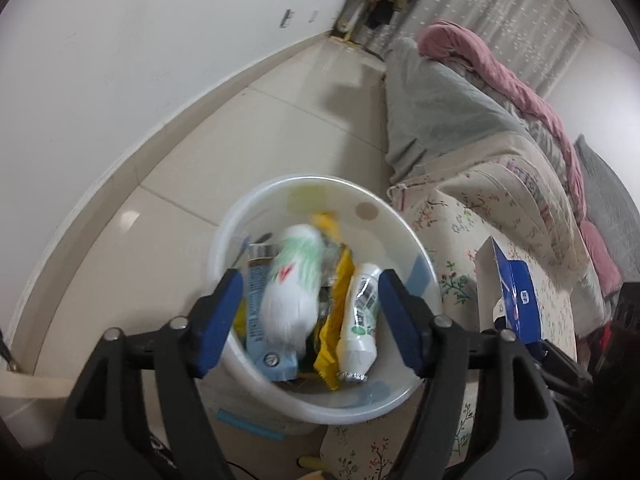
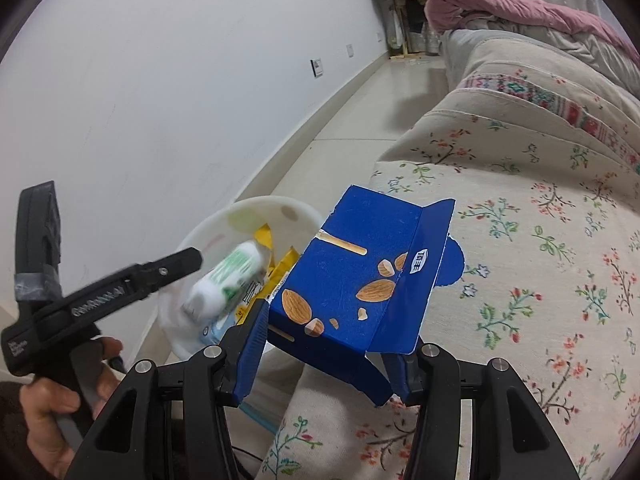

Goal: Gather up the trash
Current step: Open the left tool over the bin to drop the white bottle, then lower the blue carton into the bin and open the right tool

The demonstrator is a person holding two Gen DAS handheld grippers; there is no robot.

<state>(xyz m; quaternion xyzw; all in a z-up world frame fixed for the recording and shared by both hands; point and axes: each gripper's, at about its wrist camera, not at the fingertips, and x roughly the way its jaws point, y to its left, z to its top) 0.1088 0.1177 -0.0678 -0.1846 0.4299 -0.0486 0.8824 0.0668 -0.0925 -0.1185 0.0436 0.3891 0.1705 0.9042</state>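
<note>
Blue box in my right hand, the bin to its left and lower

My right gripper [image 2: 324, 354] has its fingers clenched on the near end of the blue almond box [image 2: 356, 280]; the box's long axis runs away from me, over the edge of the flowered sofa [image 2: 540, 240]. The white bin [image 1: 240, 216] stands on the floor just beside the sofa, to the left of the box and below it, so I judge the coming move is sideways to the left, then release. My left gripper [image 1: 310, 320] hangs over the bin, fingers released and apart; a white-green bottle [image 1: 294, 280] appears blurred between them, over the wrappers in the bin, not pressed.
</note>
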